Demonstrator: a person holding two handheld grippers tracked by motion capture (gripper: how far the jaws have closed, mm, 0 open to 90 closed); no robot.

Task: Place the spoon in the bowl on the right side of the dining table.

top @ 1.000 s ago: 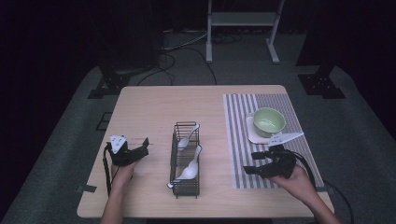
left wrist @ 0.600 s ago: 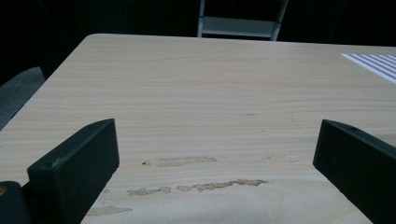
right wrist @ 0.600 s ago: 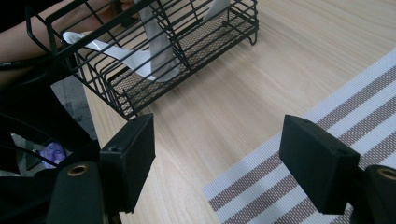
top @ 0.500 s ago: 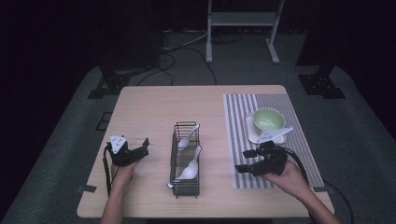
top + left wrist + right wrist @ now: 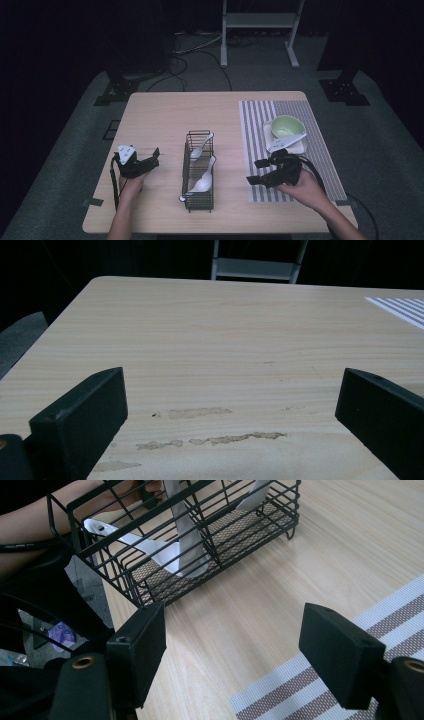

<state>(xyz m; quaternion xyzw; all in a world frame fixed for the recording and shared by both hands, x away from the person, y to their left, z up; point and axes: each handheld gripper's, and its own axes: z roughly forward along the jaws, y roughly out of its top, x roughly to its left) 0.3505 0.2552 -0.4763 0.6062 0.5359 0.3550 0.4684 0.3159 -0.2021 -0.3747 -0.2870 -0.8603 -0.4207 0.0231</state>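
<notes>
A black wire basket (image 5: 199, 170) (image 5: 200, 535) stands at the table's middle front with two white spoons (image 5: 205, 177) (image 5: 170, 550) in it. On the striped mat (image 5: 260, 145) rests a white plate (image 5: 301, 147) with a green bowl (image 5: 287, 126) and a third white spoon (image 5: 287, 142) across it. My right gripper (image 5: 256, 172) (image 5: 232, 647) is open and empty at the mat's near left edge, its jaws toward the basket. My left gripper (image 5: 152, 156) (image 5: 230, 415) is open and empty, low over bare wood left of the basket.
The wooden table (image 5: 165, 120) has bare wood behind the basket and on the left. A metal stand (image 5: 260, 25) and cables (image 5: 195, 47) sit on the dark floor beyond the far edge. Pale smudges (image 5: 210, 439) mark the wood between the left jaws.
My right gripper has moved left from the plate's near right side to the mat's left edge and now faces the basket. The spoon lies on the plate. My left gripper has stayed put.
</notes>
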